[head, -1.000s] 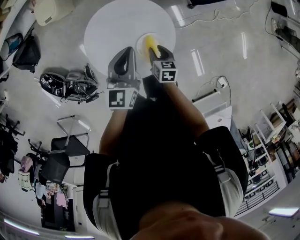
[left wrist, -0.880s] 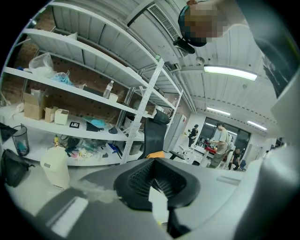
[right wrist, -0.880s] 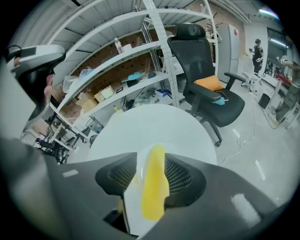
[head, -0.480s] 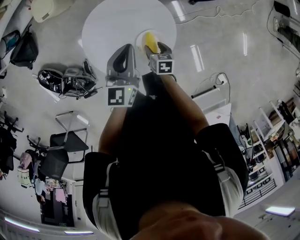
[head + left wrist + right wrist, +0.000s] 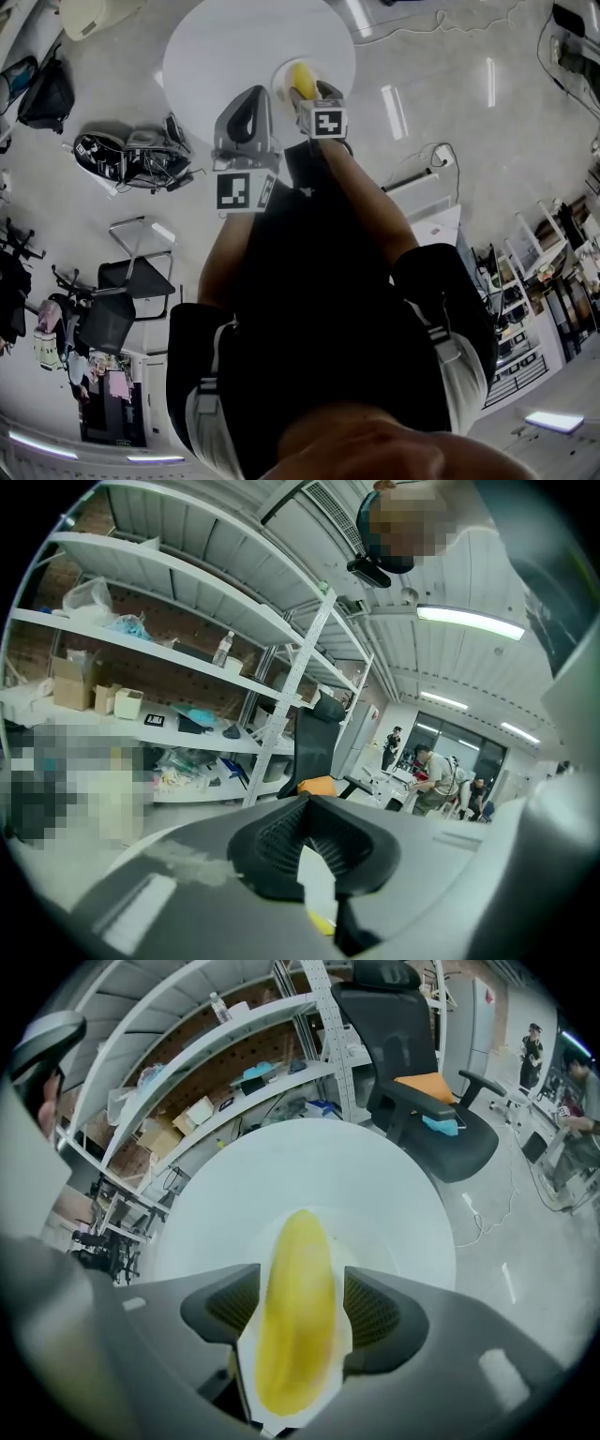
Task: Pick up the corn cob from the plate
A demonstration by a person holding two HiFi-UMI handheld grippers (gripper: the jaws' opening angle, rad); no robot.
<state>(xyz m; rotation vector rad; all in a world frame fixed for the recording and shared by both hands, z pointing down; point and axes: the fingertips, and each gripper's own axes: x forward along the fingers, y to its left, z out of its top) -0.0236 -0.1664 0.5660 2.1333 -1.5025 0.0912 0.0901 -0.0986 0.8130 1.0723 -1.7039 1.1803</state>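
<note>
both jaws of my right gripper (image 5: 300, 1277) are opening wide astride the corn cob (image 5: 293, 1335), pads clear of it, ready to clamp it on its plate (image 5: 280, 82) at the near edge of the table (image 5: 216, 52), while my left gripper (image 5: 307, 803) hangs closed and empty.

The corn cob (image 5: 301, 80) is smooth, pale yellow and tapered, and lies flat and lengthwise on the plate (image 5: 278, 84), covering most of its middle. The small white plate sits on the round white table (image 5: 216, 56), close to the table's edge nearest the person.
</note>
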